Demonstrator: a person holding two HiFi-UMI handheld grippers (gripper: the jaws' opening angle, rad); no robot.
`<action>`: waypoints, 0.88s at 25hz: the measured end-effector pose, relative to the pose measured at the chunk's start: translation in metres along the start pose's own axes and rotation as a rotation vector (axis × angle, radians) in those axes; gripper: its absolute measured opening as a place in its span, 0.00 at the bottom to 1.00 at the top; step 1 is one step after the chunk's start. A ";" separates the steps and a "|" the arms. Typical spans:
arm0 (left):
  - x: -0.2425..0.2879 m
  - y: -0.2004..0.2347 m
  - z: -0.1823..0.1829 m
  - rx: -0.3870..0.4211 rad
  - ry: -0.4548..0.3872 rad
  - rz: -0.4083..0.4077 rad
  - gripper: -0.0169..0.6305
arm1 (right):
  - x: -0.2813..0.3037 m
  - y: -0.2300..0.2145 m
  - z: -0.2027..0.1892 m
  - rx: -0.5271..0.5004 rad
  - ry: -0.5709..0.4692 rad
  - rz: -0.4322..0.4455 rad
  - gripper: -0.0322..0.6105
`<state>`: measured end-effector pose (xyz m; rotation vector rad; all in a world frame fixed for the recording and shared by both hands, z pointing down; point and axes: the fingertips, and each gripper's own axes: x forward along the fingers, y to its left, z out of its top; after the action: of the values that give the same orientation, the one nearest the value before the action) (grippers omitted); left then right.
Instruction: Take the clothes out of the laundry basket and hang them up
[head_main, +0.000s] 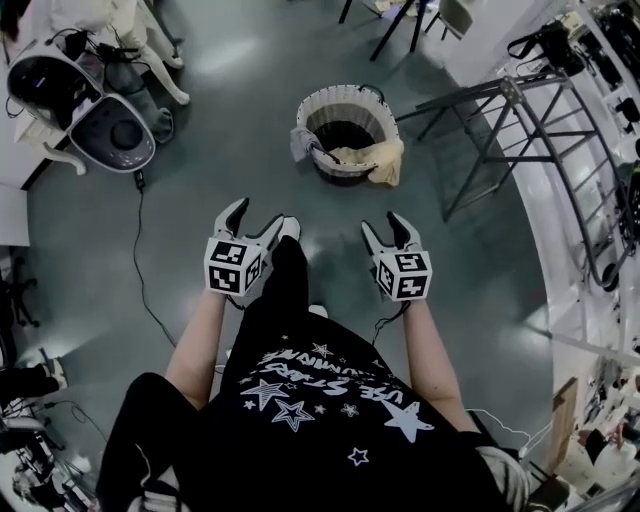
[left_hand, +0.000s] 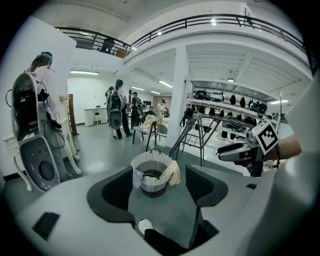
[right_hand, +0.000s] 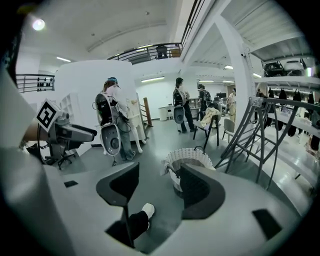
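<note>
A round white wicker laundry basket (head_main: 346, 105) stands on the grey floor ahead of me, with a pale yellow cloth (head_main: 378, 158) draped over its right rim and a grey cloth (head_main: 304, 146) over its left rim. The left gripper view frames the same basket (left_hand: 154, 172) between its jaws, some way off. My left gripper (head_main: 253, 215) and right gripper (head_main: 385, 229) are held side by side above the floor, short of the basket. Both stand open with nothing in them. The basket (right_hand: 186, 159) is partly hidden by a jaw in the right gripper view.
A grey metal drying rack (head_main: 545, 150) stands to the right of the basket. At the far left are a dark-and-white pod-shaped machine (head_main: 80, 100) and a cable (head_main: 140, 260) on the floor. People (left_hand: 117, 107) and a chair stand farther back. My shoe (head_main: 290, 229) shows below.
</note>
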<state>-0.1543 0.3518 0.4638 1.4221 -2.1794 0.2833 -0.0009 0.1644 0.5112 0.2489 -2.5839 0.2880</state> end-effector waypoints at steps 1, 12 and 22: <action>0.009 0.010 0.004 -0.007 0.001 0.001 0.54 | 0.011 -0.004 0.007 -0.002 0.006 -0.004 0.45; 0.121 0.130 0.025 0.008 0.080 -0.043 0.54 | 0.190 0.003 0.065 -0.243 0.208 0.014 0.45; 0.203 0.217 -0.004 -0.110 0.159 -0.036 0.54 | 0.359 0.005 0.074 -0.478 0.436 0.140 0.44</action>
<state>-0.4115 0.2858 0.5969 1.3303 -2.0075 0.2504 -0.3416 0.1076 0.6345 -0.1548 -2.1562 -0.2106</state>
